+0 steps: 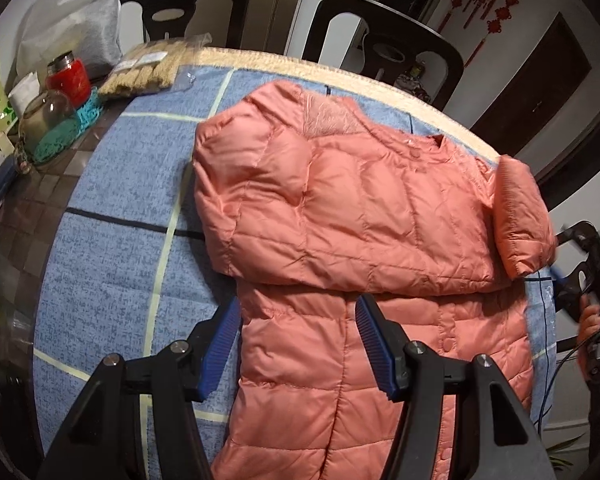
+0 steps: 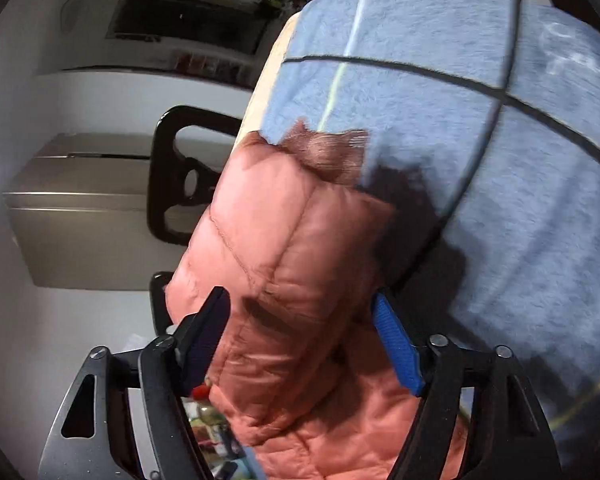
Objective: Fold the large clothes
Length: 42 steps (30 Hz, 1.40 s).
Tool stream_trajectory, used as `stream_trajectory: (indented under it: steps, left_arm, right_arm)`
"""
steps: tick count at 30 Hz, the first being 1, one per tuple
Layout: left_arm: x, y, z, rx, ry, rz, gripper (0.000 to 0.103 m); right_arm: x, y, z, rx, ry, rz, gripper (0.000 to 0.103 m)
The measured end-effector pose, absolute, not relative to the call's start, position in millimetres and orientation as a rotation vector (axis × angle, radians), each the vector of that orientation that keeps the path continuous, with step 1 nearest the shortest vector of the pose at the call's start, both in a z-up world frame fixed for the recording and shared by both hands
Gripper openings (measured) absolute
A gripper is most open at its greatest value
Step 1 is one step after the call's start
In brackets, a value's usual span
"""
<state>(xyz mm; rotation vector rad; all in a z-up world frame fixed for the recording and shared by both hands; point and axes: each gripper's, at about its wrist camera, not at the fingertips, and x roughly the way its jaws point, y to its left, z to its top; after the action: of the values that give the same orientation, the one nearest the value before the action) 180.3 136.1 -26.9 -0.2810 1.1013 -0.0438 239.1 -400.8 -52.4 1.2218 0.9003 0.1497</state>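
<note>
Salmon quilted jacket on blue cloth, both tools agape and empty; jars left, chairs beyond.

Pink quilted jacket, sleeves folded across chest

The pink jacket is showing a smooth, slightly glossy quilted shell with a fuzzy collar at upper centre. The blue cloth beneath is looking matt and napped. Ribbed blue pads are lining matt black plastic fingers. A glass jar is gleaming at left.
</note>
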Motion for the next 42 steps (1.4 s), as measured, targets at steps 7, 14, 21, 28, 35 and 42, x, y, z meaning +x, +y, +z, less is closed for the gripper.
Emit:
stream_trajectory:
  steps: [7, 14, 21, 28, 35, 42]
  left_arm:
    - [183, 148, -15, -0.32, 1.058, -0.005, 0.062]
    - [178, 174, 2, -0.37, 0.999, 0.052, 0.062]
    - [168, 188, -5, -0.383, 1.025, 0.08, 0.062]
    - [175, 169, 0, -0.356, 1.026, 0.024, 0.062]
    - [186, 173, 16, -0.368, 0.979, 0.035, 0.062]
    - [196, 186, 27, -0.416, 0.94, 0.042, 0.062]
  right_arm:
    - [271, -264, 54, 0.856, 0.929, 0.667, 0.058]
    - [238, -226, 84, 0.699, 0.877, 0.769, 0.064]
    - [228, -380, -30, 1.15, 0.89, 0.175, 0.078]
    - [287, -344, -50, 1.065, 1.0, 0.238, 0.07]
    - [292, -198, 11, 0.741, 1.069, 0.674, 0.059]
    - [260, -166, 35, 0.564, 1.01, 0.768, 0.068]
